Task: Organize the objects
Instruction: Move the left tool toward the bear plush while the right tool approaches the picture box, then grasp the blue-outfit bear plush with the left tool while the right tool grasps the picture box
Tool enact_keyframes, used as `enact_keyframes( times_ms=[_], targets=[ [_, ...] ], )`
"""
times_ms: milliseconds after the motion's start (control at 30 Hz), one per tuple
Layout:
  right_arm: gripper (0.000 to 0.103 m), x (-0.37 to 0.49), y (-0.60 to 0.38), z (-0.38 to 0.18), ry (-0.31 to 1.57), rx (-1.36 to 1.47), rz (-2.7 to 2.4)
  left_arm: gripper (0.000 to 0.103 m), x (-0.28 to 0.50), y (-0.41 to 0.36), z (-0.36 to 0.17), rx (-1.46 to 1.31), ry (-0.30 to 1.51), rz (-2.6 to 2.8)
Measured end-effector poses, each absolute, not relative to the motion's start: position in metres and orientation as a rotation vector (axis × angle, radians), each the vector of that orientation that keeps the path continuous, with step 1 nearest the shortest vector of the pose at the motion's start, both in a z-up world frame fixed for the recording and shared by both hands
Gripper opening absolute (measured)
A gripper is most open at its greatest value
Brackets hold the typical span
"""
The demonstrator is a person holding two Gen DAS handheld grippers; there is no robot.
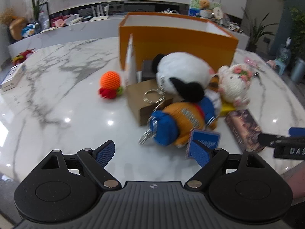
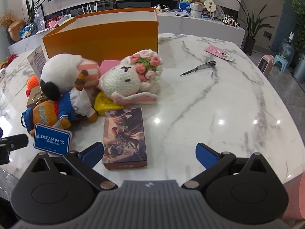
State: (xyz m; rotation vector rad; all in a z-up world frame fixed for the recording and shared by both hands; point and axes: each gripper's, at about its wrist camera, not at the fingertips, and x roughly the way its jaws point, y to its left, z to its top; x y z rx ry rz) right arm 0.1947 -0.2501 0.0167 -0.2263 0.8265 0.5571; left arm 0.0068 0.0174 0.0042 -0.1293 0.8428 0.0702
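An open orange box (image 1: 179, 40) (image 2: 106, 36) stands at the back of the marble table. In front of it lies a pile of toys: a white plush with black ears (image 1: 181, 72) (image 2: 61, 70), an orange-and-blue plush with a blue tag (image 1: 181, 122) (image 2: 57, 112), a crocheted bunny with flowers (image 1: 234, 82) (image 2: 131, 78), and a brown carton (image 1: 144, 99). A picture card box (image 2: 124, 137) (image 1: 244, 127) lies between my right gripper's open fingers. My left gripper (image 1: 154, 152) is open and empty, just short of the orange-and-blue plush. My right gripper (image 2: 149, 152) is open.
An orange crocheted ball (image 1: 110, 84) lies left of the pile. Scissors (image 2: 200, 68) and a pink packet (image 2: 219, 52) lie on the right side of the table (image 2: 209, 105). A white box (image 1: 13, 76) sits at the left edge. A cluttered shelf runs behind.
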Motion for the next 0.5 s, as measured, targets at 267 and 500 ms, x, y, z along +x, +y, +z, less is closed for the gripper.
enact_keyframes(
  times_ms=[267,500],
  targets=[
    [0.102,0.202,-0.255,0.015,0.841,-0.209,0.555,0.102,0.039,0.002,0.021,0.014,0.742,-0.069],
    [0.102,0.208,-0.258,0.013,0.852,-0.206,0.542,0.102,0.061,-0.005,0.005,0.005,0.818,-0.185]
  ],
)
